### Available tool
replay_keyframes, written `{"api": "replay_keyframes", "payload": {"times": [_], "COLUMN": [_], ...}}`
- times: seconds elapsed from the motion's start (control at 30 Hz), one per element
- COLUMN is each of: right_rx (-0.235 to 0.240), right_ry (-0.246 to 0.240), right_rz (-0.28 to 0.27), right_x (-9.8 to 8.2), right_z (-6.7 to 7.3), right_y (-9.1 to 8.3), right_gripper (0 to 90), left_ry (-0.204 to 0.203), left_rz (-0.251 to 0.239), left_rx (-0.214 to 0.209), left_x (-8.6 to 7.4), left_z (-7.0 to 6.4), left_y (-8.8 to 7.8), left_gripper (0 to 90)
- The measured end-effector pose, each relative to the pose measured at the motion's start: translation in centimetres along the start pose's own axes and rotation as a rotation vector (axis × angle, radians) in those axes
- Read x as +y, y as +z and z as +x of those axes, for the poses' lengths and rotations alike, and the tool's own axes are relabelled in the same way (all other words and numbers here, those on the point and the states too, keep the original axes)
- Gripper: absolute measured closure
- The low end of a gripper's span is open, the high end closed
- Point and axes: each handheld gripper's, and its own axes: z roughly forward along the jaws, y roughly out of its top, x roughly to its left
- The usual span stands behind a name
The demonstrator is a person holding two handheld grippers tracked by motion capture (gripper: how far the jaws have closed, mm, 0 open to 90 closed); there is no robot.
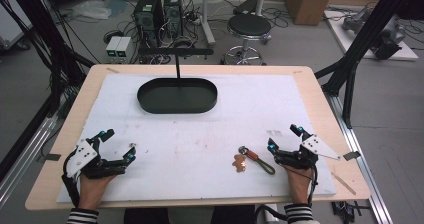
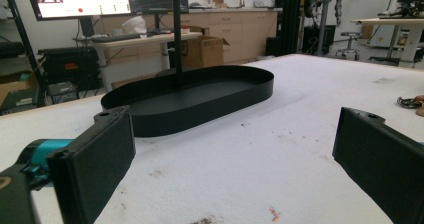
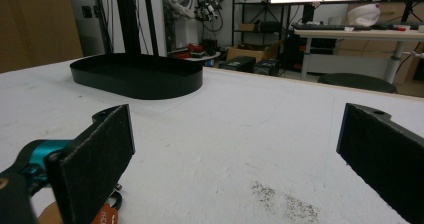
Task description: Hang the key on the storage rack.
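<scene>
Tongs both wide open, nothing between the jaws on either side. L gripper (image 1: 118,146) sits low on the white mat (image 1: 190,134) at my near left, jaws pointing fwd and a bit inward; in the left gripper view the two black pads (image 2: 95,164) stand far apart w/ bare mat between them. R gripper (image 1: 285,138) is at my near right, same posture, jaws apart, pads (image 3: 97,156) clear of everything in the right gripper view. Keychain (image 1: 252,160) lies flat on the mat just inboard of the R gripper, beside its left jaw tip, close but can't tell if touching. It's a metal ring w/ an orange tag, a dark olive strap loop and a brown gingerbread-shaped charm (image 1: 240,163); charm end is farthest from the R tongs, strap end nearest. In the right gripper view the orange tag (image 3: 106,215) peeks out at the bottom, by the left pad. From the L tongs the keychain is well off to the right, at the frame edge (image 2: 412,103). Black oval tray (image 1: 177,95) w/ an upright post is well ahead of both tongs, roughly centred between them, far side of the mat. My hands hold both units from behind, striped sleeves at the table edge.
</scene>
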Motion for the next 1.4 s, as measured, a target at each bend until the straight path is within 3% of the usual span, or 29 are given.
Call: {"api": "replay_keyframes", "payload": {"times": [0.2,0.4,0.7,0.9,1.03,1.17,1.4], "right_rx": [-0.001,-0.003,-0.002,0.039,0.066,0.106,0.19], "right_ry": [-0.004,-0.005,0.024,-0.004,-0.041,-0.096,-0.121], "right_rz": [-0.008,-0.008,-0.017,-0.013,0.035,0.128,0.253], "right_x": [0.0,0.0,0.0,1.4,2.6,4.5,7.3], "right_z": [-0.1,-0.1,-0.3,0.0,0.1,0.4,0.4], "right_y": [0.0,0.0,-0.1,-0.2,-0.3,-0.3,0.0], "right_gripper": [0.9,0.9,0.8,0.8,0.9,0.9,0.9], "left_ry": [0.016,0.006,0.005,-0.007,-0.006,-0.007,0.0], "left_rz": [0.019,0.021,0.02,0.022,0.019,0.021,0.021], "left_rx": [-0.004,0.0,0.007,0.017,0.018,0.018,0.019], "left_x": [0.1,0.1,0.1,0.1,0.1,0.1,0.1], "left_z": [-0.1,-0.1,-0.1,0.0,0.0,0.0,-0.1], "left_y": [0.2,0.2,0.2,0.2,0.2,0.2,0.2], "left_gripper": [3.9,3.9,3.9,3.9,3.9,3.9,3.9]}}
